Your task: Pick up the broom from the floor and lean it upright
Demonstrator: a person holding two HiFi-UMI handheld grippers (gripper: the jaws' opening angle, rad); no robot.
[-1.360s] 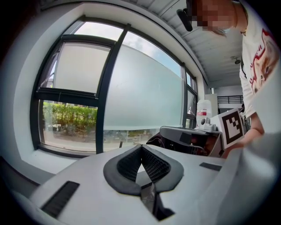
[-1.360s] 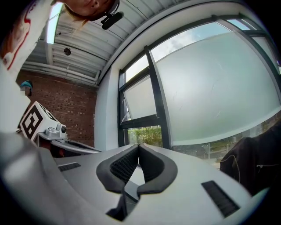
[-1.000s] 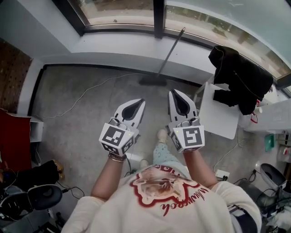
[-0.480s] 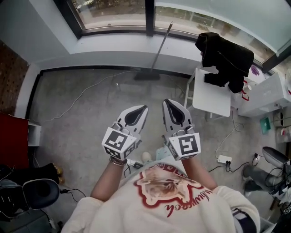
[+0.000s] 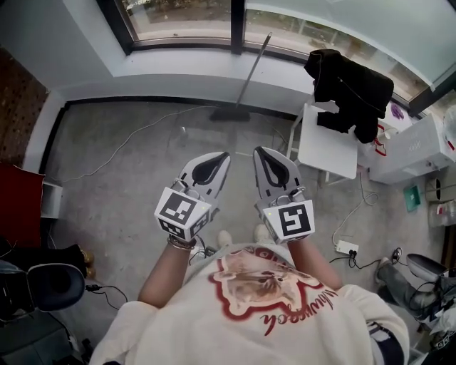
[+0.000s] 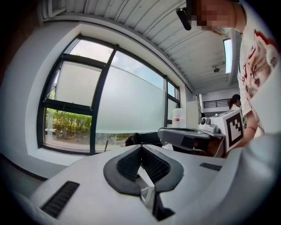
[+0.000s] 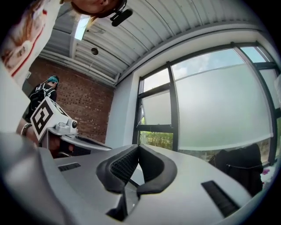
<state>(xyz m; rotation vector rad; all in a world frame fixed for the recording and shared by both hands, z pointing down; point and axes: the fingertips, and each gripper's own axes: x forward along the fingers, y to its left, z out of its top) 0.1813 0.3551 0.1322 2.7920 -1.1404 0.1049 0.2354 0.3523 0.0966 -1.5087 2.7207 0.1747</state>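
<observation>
1. Both grippers have drawn back from the broom [image 5: 251, 71] over the last second, so more bare floor [image 5: 121, 178] now lies between their tips and the broom head.
2. Your left gripper [image 5: 217, 161] has its jaws closed. In the left gripper view [image 6: 141, 147] the ribbed pads meet at the tip with nothing between them.
3. Your right gripper [image 5: 263, 157] is closed too. In the right gripper view [image 7: 138, 147] the pads come together at the tip and hold nothing.
4. You hold the two grippers side by side and close together in front of your chest, tips pointing toward the window [image 5: 178, 18]. Their marker cubes face up at the head camera.
5. The broom stands well apart from both grippers. Its head is on the floor at the foot of the wall, and its handle leans up against the sill [image 5: 164, 68] below the window.
6. To your right of the broom stands a white table [image 5: 328, 153] with a black jacket [image 5: 349, 85] draped over its far edge.
7. A power strip [image 5: 346, 248] lies on the floor near your right side.
</observation>
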